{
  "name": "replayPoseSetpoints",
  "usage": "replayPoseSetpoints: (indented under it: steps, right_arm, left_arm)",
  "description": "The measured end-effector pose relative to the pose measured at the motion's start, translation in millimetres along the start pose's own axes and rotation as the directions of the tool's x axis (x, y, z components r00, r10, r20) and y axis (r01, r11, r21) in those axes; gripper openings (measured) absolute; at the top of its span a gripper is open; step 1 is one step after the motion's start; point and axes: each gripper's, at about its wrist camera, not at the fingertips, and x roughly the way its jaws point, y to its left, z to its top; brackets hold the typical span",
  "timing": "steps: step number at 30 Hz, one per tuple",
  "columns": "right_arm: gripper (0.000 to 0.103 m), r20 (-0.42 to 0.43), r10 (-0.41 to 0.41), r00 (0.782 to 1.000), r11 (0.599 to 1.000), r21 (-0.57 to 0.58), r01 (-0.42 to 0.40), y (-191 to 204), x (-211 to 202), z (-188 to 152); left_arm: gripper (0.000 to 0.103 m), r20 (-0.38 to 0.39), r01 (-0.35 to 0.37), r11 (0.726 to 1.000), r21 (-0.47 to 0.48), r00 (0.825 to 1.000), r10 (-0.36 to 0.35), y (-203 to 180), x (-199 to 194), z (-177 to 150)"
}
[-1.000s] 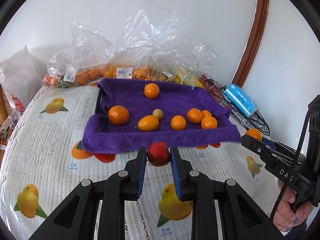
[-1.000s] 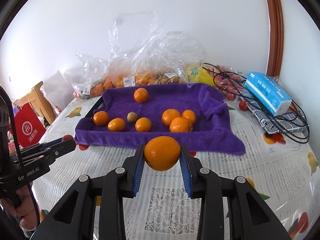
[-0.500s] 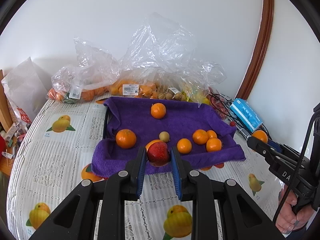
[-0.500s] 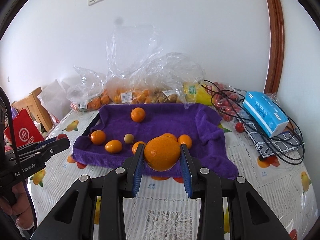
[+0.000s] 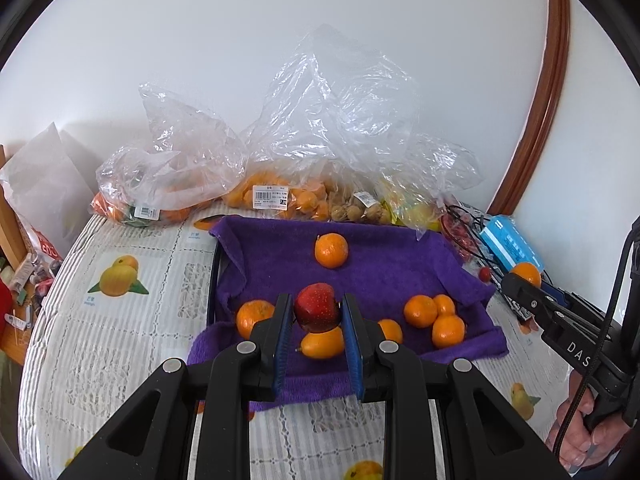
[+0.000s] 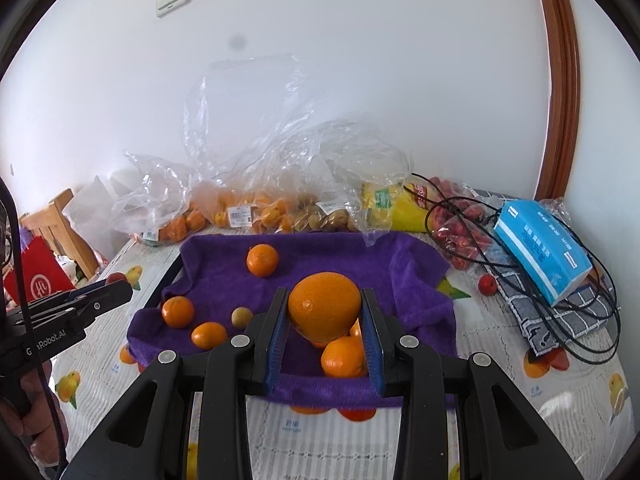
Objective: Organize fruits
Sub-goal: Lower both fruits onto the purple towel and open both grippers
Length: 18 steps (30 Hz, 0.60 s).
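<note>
White wall behind, fruit-print tabletop (image 5: 120, 332) below. Left tongs (image 5: 316, 320) clamped on red apple (image 5: 316, 307), right tongs (image 6: 325, 320) clamped on orange (image 6: 324, 306), both above purple towel's (image 5: 400, 264) front edge. Lower onto bare cloth before releasing, clear of tangerines (image 5: 434, 314).

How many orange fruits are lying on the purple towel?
7 orange fruits: one at the back, one left, two near the front edge, three clustered right. The left gripper may hide more.

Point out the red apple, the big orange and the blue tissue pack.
red apple (image 5: 316, 307), left wrist view, its front face
big orange (image 6: 324, 306), right wrist view, its middle
blue tissue pack (image 6: 540, 246), right wrist view, its top face
</note>
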Motion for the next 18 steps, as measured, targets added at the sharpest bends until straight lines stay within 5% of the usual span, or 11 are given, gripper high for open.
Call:
replayPoseSetpoints:
  steps: [18]
  right_arm:
    - [0.034, -0.02, -0.001, 1.0, 1.0, 0.027, 0.001, -15, 56, 19]
  left_arm:
    - [0.023, -0.035, -0.029, 0.999, -0.045, 0.999, 0.027, 9, 53, 19]
